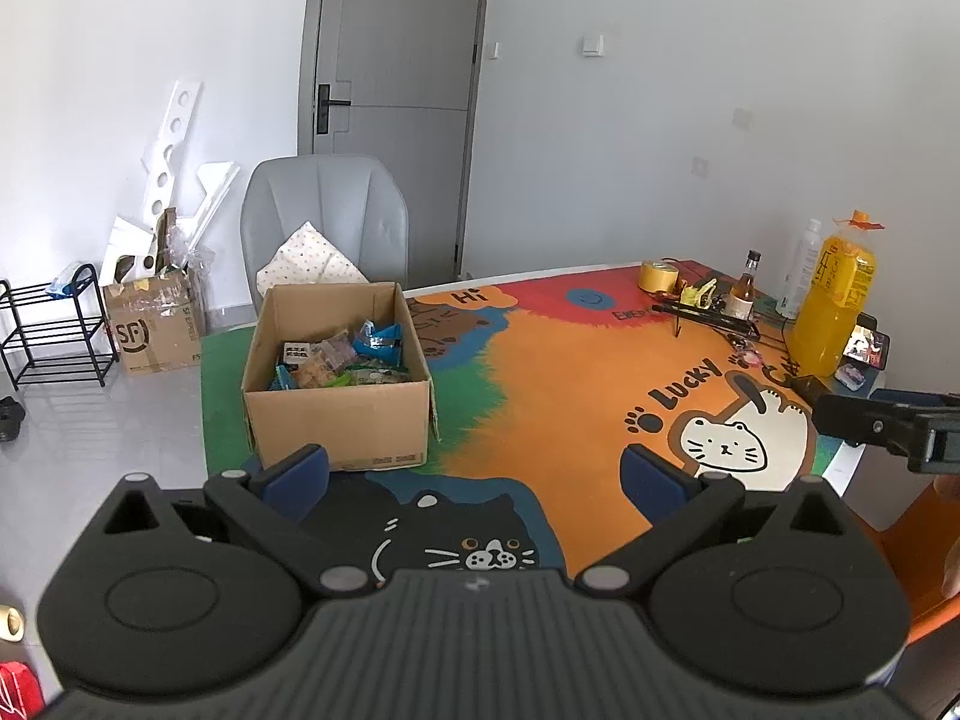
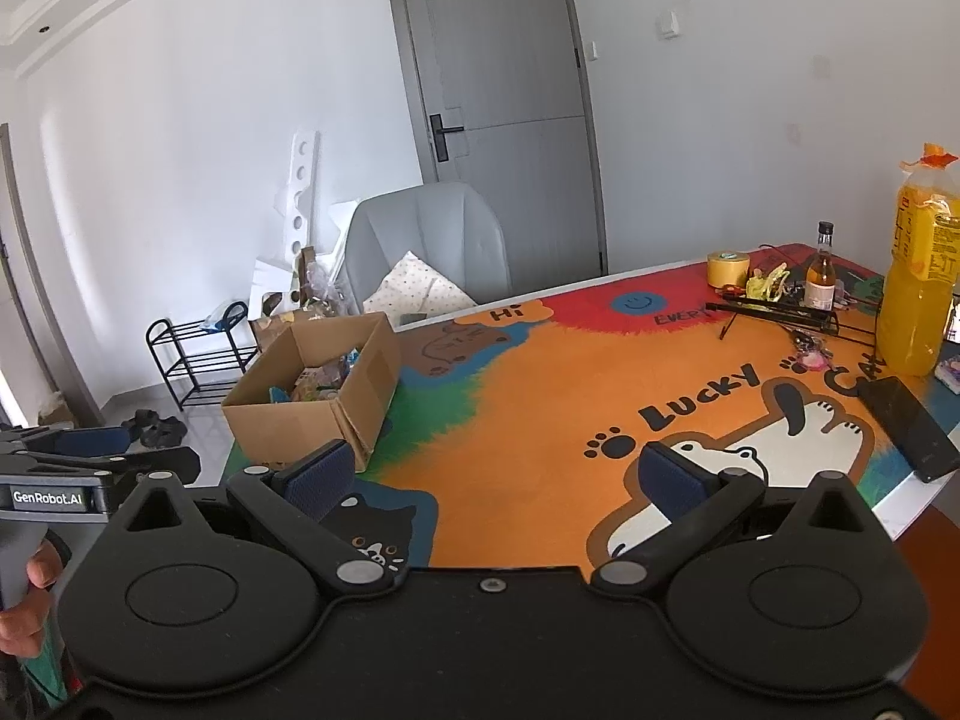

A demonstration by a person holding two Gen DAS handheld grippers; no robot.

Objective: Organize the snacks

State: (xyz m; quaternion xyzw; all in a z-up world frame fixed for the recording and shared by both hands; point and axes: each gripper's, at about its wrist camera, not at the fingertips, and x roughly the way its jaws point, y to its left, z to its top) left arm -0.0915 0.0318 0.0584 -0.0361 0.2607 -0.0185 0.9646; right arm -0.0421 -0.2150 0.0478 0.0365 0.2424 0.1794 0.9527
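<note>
Both claws are held wide apart and empty above the near edge of the worktop: the left claw (image 1: 474,474) is seen with its blue-padded fingers (image 1: 297,471) spread over the black cat printed on the mat, and the right claw (image 2: 498,477) is likewise spread, over the white cat. Nothing is gripped by either.

Just beyond the left claw, a brown cardboard box (image 1: 339,372) is stood on the green patch of the mat (image 1: 540,372), its flaps upright and its top open. Inside it the snacks (image 1: 342,360) are heaped loosely: small crinkled foil and plastic packets, one blue, some green, some clear with biscuit-coloured contents. They are judged to be light, soft and slippery, with brittle contents that would be crushed by a hard squeeze; a crimped end seam or a packet's flat edge is probably best pinched, and gently. The box itself looks stiff but thin-walled, so it is better pushed or taken by a wall than by a flap.

Farther across the worktop, well apart from the box, a yellow tape roll (image 1: 657,275), a small glass bottle (image 1: 744,288) and a large orange drink bottle (image 1: 834,306) are grouped at the far right. Behind the box a grey chair (image 1: 324,210) is drawn up, and a grey door (image 1: 396,48) closes the view.
</note>
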